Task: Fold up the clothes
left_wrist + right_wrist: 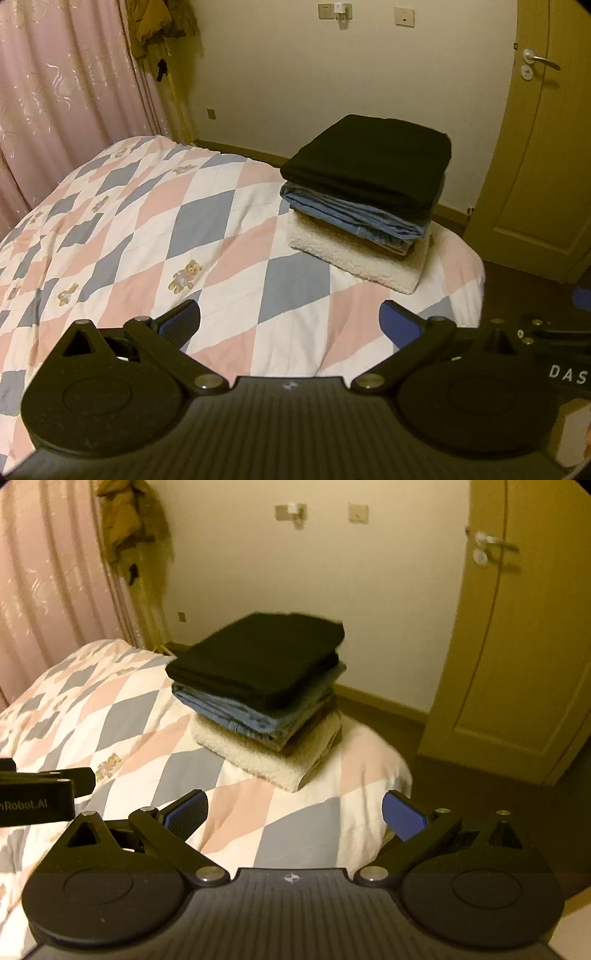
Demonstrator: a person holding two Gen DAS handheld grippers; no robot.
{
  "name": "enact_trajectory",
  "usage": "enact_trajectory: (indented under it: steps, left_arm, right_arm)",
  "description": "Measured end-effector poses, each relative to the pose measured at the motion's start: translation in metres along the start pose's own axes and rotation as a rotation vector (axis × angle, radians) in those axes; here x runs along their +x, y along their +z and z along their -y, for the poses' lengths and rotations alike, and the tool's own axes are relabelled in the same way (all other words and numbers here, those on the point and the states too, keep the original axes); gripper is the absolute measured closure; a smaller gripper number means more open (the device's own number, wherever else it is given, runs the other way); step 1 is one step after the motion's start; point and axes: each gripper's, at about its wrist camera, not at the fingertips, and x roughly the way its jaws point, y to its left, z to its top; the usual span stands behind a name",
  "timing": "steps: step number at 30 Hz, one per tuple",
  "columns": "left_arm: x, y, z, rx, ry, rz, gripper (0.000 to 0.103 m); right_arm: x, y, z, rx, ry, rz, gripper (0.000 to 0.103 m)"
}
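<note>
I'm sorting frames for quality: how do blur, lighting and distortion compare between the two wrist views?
Left wrist view: sharp, the folded stack and quilt crisp, dim yellowish light, fisheye bending the door. Right wrist view: motion-blurred, the stack and door handle smeared, same warm cast and bending; both the left claw and the right claw are open.

Left gripper (290, 323) fingers spread wide, empty. Right gripper (295, 812) likewise spread, empty, alongside left.
</note>
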Motion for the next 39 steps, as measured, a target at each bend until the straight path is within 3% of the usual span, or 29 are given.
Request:
enact_trajectory:
  steps: [9,16,21,33,39]
  left_arm:
    - [0.096,-0.056,-0.004,-0.061,0.038,0.07,0.001]
    - [0.132,-0.094,0.004,-0.121,0.073,0.086,0.001]
    - [0.129,-0.108,0.01,-0.159,0.081,0.091,0.001]
    - [0.049,-0.103,0.038,-0.173,0.121,0.157,0.001]
    - [0.018,-0.113,0.067,-0.124,0.191,0.176,0.001]
  right_arm:
    - [0.062,-0.039,-0.003,0.013,-0.002,0.044,0.0]
    - [0.106,-0.078,0.01,0.039,0.058,0.062,0.0]
    - [0.104,-0.089,0.022,0.051,0.082,0.064,0.0]
    - [0.056,-0.089,0.052,0.038,0.121,0.077,0.0]
    - [0.029,-0.089,0.074,0.044,0.139,0.085,0.0]
